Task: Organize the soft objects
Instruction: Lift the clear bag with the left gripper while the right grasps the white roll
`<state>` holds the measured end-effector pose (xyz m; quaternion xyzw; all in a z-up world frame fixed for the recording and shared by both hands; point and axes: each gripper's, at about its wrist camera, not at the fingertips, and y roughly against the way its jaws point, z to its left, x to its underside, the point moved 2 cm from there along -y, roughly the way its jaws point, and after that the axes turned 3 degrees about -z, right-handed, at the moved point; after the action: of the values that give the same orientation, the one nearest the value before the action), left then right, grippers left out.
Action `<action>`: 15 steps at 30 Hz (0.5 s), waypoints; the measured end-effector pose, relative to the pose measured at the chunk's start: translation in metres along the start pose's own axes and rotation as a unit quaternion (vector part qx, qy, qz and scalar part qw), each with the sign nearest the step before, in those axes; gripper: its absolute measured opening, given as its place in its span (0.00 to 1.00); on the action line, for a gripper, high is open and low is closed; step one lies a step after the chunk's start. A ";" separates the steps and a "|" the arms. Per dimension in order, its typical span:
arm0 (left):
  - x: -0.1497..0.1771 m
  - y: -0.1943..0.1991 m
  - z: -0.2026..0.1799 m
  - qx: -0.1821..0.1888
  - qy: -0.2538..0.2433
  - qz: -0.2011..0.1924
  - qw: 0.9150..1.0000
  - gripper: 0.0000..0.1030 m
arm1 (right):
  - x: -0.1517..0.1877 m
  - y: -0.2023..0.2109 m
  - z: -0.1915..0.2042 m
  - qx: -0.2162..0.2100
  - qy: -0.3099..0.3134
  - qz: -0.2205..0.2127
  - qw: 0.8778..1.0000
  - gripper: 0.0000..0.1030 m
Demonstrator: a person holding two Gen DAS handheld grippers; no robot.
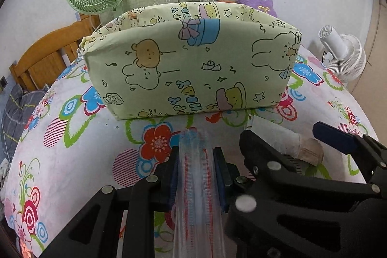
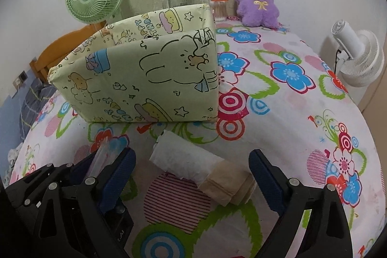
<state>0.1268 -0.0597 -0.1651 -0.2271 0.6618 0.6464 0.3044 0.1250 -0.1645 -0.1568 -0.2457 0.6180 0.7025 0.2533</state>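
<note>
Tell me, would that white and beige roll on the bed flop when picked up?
Probably somewhat. The roll looks like soft fabric, so it should feel light and squash between the open right hand-held gripper fingers. Rolled tight, it may hold its shape briefly, though a loose end could unwind. Pushed sideways, it might roll across the bedsheet.

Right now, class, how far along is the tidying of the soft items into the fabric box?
Done: nothing visible; what shows of the fabric storage box interior looks empty. In hand: the left gripper is shut on a clear plastic pouch. Left: the rolled white cloth and the beige sock roll lie on the floral sheet between the fingers of the open right gripper.
</note>
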 end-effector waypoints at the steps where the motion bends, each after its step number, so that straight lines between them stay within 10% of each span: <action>1: 0.000 0.000 0.001 -0.001 0.001 0.000 1.000 0.30 | 0.000 0.000 0.001 0.001 -0.001 0.002 1.000 0.85; 15: 0.005 0.005 0.006 -0.024 -0.012 -0.001 1.000 0.59 | 0.007 0.001 0.006 -0.012 -0.012 0.015 1.000 0.35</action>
<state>0.1207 -0.0533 -0.1650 -0.2275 0.6422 0.6643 0.3074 0.1187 -0.1578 -0.1604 -0.2310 0.6101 0.7164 0.2473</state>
